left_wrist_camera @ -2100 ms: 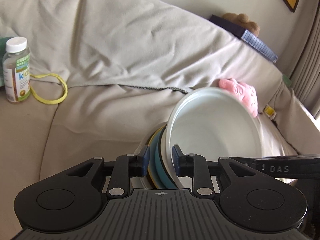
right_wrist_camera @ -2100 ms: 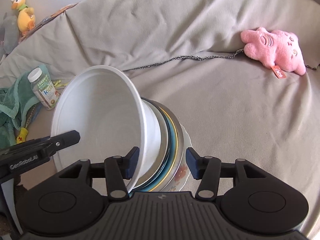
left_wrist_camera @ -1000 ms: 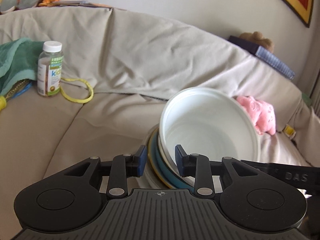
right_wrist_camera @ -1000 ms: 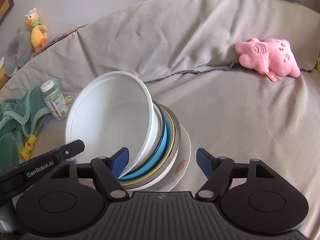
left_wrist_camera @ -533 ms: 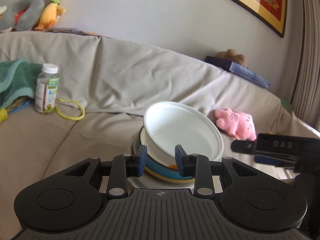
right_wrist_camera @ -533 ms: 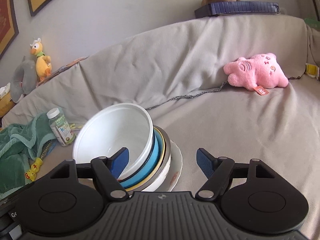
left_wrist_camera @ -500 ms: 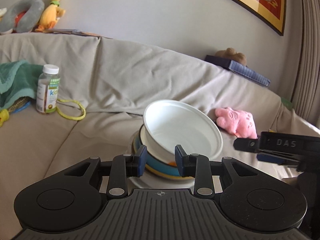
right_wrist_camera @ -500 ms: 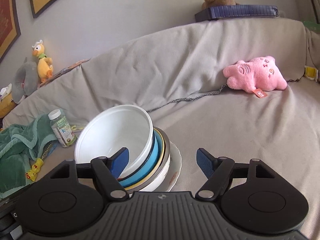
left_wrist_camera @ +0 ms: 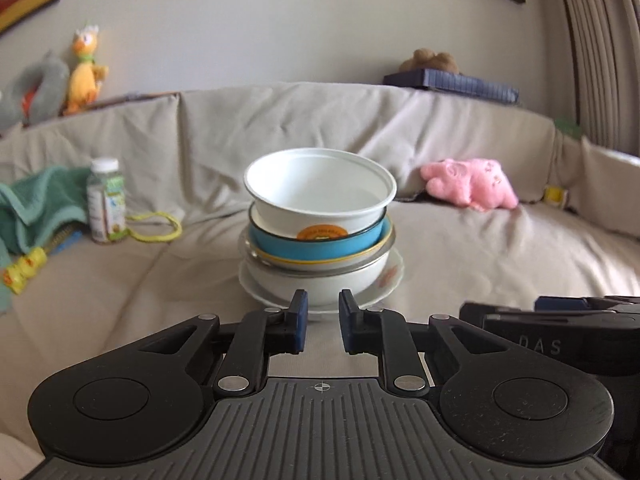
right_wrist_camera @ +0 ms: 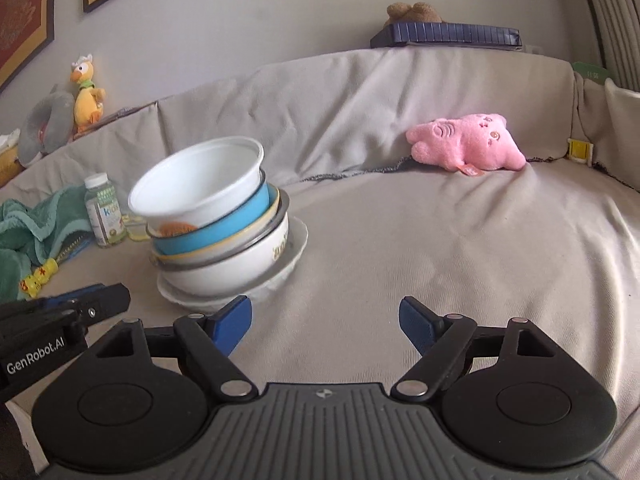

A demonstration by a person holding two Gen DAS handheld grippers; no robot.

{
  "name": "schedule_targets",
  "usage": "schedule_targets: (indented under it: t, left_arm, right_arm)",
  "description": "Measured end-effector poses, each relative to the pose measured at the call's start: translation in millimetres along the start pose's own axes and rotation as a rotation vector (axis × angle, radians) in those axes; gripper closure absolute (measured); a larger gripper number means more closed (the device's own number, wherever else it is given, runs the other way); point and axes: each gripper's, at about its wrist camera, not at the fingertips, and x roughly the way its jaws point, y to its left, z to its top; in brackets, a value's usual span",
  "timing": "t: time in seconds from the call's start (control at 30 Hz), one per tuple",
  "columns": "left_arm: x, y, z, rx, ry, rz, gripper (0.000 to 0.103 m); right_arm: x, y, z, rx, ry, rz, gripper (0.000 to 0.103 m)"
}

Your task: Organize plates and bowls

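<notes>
A stack of bowls and plates (left_wrist_camera: 320, 236) stands on the seat of a sofa (left_wrist_camera: 500, 248) draped in beige cloth, and both claws are clear of it. Topmost is a white bowl (left_wrist_camera: 320, 192) with an orange label, nested in a blue bowl (left_wrist_camera: 316, 246), then a metal-rimmed one, then a larger white bowl (right_wrist_camera: 224, 270), all on a white plate (left_wrist_camera: 390, 274); from the right wrist view the stack leans to the left. The left claw (left_wrist_camera: 322, 322) sits just in front of the plate with its jaws having just been closing, now nearly together with a narrow gap and nothing between them. The right claw (right_wrist_camera: 325, 326) has just been opening and stands wide apart, empty, with the stack off to its left. A pink plush toy (right_wrist_camera: 466, 146) lies against the backrest; a vitamin bottle (left_wrist_camera: 106, 200) and a green towel (left_wrist_camera: 36, 204) sit at the left
</notes>
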Motion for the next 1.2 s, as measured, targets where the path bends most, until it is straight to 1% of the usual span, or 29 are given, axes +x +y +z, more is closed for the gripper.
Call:
schedule_targets:
  t: [0.03, 0.1, 0.17, 0.2, 0.3, 0.43, 1.2]
  left_arm:
    - [-0.2, -2.0, -0.7, 0.009, 0.008, 0.014, 0.083]
    - [0.8, -1.4, -2.0, 0.004, 0.036, -0.007, 0.083]
    - [1.8, 0.1, -4.3, -0.006, 0.061, -0.033, 0.083]
    - [2.1, 0.3, -5.4, -0.005, 0.067, -0.035, 0.083]
    - [2.7, 0.8, -7.8, -0.009, 0.074, -0.036, 0.083]
    - [2.6, 3.6, -7.9, -0.027, 0.078, -0.034, 0.083]
    - [1.1, 3.6, -8.1, -0.041, 0.092, -0.047, 0.083]
  right_arm:
    - [0.6, -0.5, -3.9, -0.006, 0.022, 0.007, 0.021]
    - [-0.6, 0.1, -8.4, -0.017, 0.036, 0.014, 0.021]
    - [-3.4, 2.6, -8.1, -0.030, 0.025, 0.004, 0.021]
    - [-5.5, 4.8, -7.2, -0.039, 0.016, 0.006, 0.021]
    - [-9.4, 9.4, -4.4, -0.054, -0.001, 0.020, 0.021]
    - [-10.0, 15.1, -5.2, -0.090, -0.002, 0.022, 0.021]
    - [-8.1, 16.4, -5.6, -0.096, 0.009, 0.026, 0.021]
